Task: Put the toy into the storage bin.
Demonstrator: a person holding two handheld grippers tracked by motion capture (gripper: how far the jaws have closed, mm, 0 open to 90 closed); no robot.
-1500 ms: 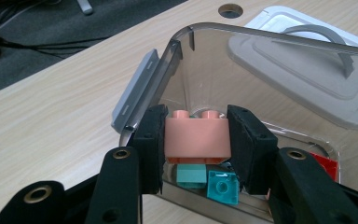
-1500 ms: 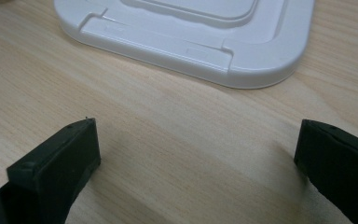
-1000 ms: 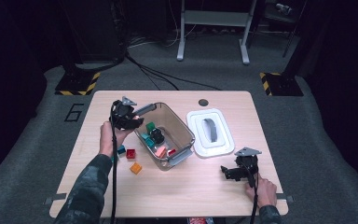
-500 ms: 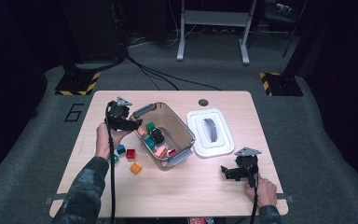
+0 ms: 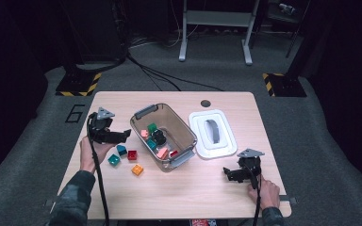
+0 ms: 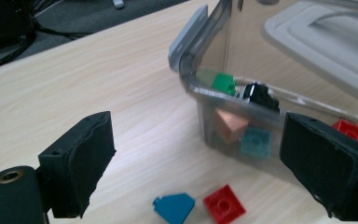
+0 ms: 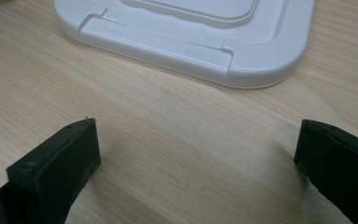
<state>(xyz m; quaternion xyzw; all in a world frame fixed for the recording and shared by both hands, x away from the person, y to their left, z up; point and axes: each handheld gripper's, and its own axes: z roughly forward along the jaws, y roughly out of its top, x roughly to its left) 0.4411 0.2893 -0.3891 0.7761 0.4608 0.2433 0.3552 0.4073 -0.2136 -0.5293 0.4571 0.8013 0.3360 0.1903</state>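
Clear bin [image 5: 185, 134] wall blurs bricks inside; left gripper [image 5: 126, 134] just opened, empty; right gripper [image 5: 227, 173] released.

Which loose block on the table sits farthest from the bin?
The orange block. It lies nearest the person's edge of the table, apart from the bin; the red block and the two teal blocks lie closer to it.
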